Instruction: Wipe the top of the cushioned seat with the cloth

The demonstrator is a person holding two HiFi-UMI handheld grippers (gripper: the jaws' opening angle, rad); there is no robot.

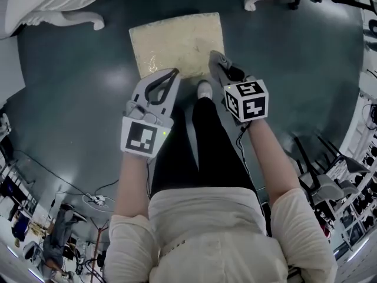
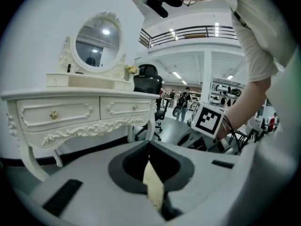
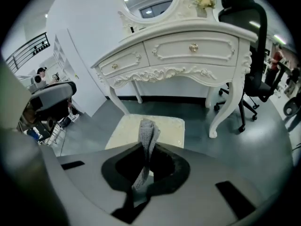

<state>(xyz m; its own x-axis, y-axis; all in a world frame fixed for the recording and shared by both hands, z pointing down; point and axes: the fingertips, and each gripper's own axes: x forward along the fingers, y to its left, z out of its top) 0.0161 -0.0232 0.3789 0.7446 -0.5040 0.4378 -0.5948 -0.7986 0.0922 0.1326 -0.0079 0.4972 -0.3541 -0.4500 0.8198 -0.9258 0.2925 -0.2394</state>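
The cream cushioned seat [image 1: 177, 40] stands on the dark floor just ahead of both grippers. My right gripper [image 1: 215, 58] hangs over the seat's near right edge and is shut on a grey knitted cloth [image 3: 147, 132], which sticks up past the jaw tips, with the seat [image 3: 167, 126] behind it. My left gripper [image 1: 172, 73] hovers at the seat's near edge, jaws together with nothing held. In the left gripper view a cream sliver of the seat [image 2: 153, 185] shows through the gap below the shut gripper [image 2: 149, 146].
A white carved dressing table [image 3: 188, 51] with an oval mirror stands just beyond the seat, its legs [image 1: 88, 21] on either side. A black office chair [image 3: 244, 32] is to the right. The person's shoe [image 1: 204, 89] is near the seat. Cables [image 1: 97, 200] lie back left.
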